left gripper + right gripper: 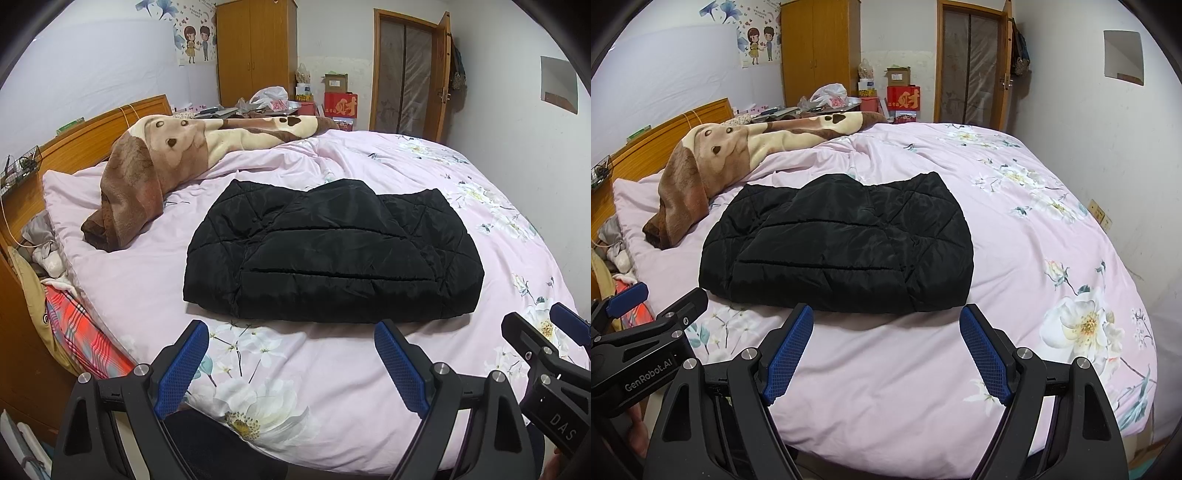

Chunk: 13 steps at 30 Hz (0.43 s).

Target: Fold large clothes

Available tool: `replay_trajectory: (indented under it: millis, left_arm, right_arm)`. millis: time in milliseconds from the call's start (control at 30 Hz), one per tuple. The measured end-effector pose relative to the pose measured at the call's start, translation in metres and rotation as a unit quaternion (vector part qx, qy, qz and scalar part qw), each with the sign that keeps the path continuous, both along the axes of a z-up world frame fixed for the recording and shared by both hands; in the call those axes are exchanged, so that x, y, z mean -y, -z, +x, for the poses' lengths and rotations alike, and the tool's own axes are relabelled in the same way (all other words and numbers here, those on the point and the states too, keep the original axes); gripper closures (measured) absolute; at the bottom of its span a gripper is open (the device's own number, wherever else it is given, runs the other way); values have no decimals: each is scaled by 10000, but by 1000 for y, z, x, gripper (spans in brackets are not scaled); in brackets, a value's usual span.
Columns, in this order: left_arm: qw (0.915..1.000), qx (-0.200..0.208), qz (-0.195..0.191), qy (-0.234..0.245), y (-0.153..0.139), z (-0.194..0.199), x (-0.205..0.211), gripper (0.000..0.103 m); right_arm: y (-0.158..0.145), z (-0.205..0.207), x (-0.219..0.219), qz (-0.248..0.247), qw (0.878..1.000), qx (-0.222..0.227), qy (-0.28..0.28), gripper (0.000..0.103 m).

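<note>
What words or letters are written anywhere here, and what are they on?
"DAS" on the right hand-held gripper.
"GenRobot.AI" on the left hand-held gripper.
"财", a big gold character, on the red box.
Smaller gold characters beside it: too small to read.
Cartoon couple poster: any writing is too blurred to read.
Cardboard box label: unreadable.

Home bedroom. Big bed (1052,258) with pink floral duvet and wooden headboard (92,136), brown plush blanket (166,162) bunched near the pillow end. Wooden wardrobe (820,48) against the far wall, cartoon couple sticker (761,42) next to it. Cluttered side table (266,107) with plastic bag and red boxes. Wooden door (971,66) at back.
</note>
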<state>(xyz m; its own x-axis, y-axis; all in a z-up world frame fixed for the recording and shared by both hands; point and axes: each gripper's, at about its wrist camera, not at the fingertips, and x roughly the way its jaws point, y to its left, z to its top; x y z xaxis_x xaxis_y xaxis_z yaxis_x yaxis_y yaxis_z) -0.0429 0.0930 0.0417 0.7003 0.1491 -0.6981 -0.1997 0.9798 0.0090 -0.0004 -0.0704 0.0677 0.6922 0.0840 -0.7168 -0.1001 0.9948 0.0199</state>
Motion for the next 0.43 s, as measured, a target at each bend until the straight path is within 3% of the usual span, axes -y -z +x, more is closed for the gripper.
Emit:
replay_trajectory:
  millis: [433]
  left_arm:
    - [10000, -22, -39, -11, 1, 0, -2, 12]
  right_arm:
    - [0, 0, -1, 3, 10000, -9, 1, 21]
